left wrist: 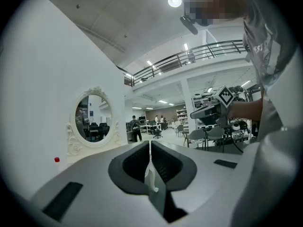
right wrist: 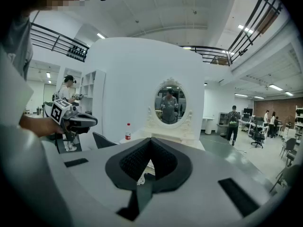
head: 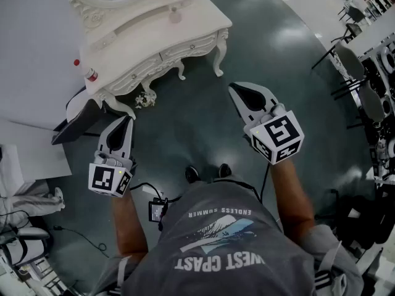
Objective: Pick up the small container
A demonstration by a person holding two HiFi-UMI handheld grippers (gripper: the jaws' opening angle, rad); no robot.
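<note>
A white ornate dressing table (head: 185, 26) with an oval mirror (right wrist: 170, 103) stands ahead of me on the dark floor. On its top sits a small pale container (head: 175, 14). At the table's left end is a small bottle with a red cap (head: 91, 74), also seen as the bottle (right wrist: 128, 132) in the right gripper view. My left gripper (head: 128, 120) is shut and holds nothing, low and short of the table's left legs. Further right, my right gripper (head: 235, 89) is raised in front of the table's right leg, its jaws together with nothing between them.
A dark grey chair (head: 77, 123) stands against the table's left side. A black box with cables (head: 157, 210) lies on the floor by my feet. Office chairs (head: 352, 60) and desks fill the right side. A white curved wall (head: 31, 42) rises at the left.
</note>
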